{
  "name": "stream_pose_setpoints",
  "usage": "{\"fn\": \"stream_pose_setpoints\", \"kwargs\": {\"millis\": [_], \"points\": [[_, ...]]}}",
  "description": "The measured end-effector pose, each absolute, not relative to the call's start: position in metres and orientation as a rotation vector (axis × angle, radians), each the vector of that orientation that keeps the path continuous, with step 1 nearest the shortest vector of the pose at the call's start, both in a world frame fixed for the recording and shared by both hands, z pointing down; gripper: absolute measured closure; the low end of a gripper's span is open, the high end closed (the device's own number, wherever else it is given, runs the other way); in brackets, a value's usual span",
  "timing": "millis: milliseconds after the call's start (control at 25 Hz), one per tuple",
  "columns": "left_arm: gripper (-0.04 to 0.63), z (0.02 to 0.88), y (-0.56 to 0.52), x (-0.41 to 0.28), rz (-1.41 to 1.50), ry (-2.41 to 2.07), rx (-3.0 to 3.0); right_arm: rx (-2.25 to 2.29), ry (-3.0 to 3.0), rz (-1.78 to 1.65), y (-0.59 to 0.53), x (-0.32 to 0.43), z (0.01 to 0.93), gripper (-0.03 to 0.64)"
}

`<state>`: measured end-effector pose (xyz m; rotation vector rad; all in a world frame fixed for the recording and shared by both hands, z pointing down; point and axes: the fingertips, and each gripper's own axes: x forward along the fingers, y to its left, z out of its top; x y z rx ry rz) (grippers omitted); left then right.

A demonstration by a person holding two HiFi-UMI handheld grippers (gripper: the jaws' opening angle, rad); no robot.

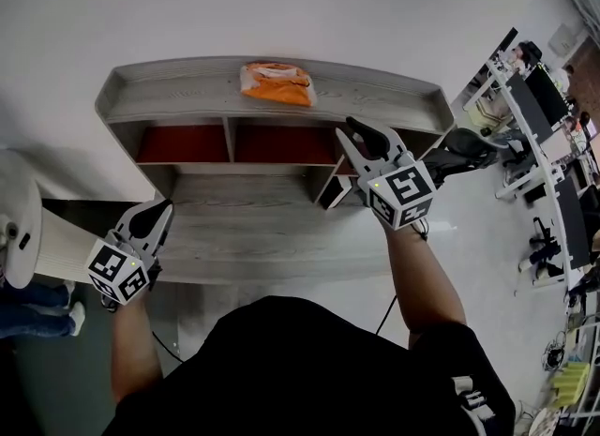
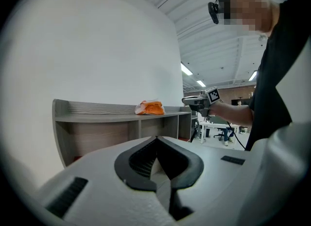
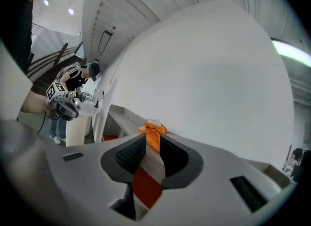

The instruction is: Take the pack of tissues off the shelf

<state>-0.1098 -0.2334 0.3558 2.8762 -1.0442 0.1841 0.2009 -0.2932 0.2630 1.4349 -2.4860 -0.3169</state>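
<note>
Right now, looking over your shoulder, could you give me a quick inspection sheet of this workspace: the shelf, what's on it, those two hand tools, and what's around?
Surface: grey wood-grain shelf unit against a white wall, with red-backed compartments under its top board.
Job's things: orange pack of tissues lies on the top board near the wall, with nothing touching it.
Clutter: nothing seen.
Grippers: left gripper is low, by the lower board, jaws together and empty. The right gripper is higher, in front of the compartments, jaws a little apart with nothing between them.
Cables: a dark cable hangs below the right forearm.
Surroundings: desks and office chairs to the right; a bystander's legs to the left.
</note>
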Motion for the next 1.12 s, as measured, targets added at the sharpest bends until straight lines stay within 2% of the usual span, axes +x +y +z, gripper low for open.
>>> {"fn": "stream_pose_setpoints", "kwargs": {"millis": [360,1120], "points": [[0.578,0.357,-0.227,-0.136,0.201,-1.15,2.827,1.381,-2.411,-0.335,-0.35,0.191,0.259,0.423],[0.578,0.36,-0.224,-0.174,0.193,-1.302,2.734,1.15,-2.343,-0.362,-0.429,0.139,0.266,0.3]]}}
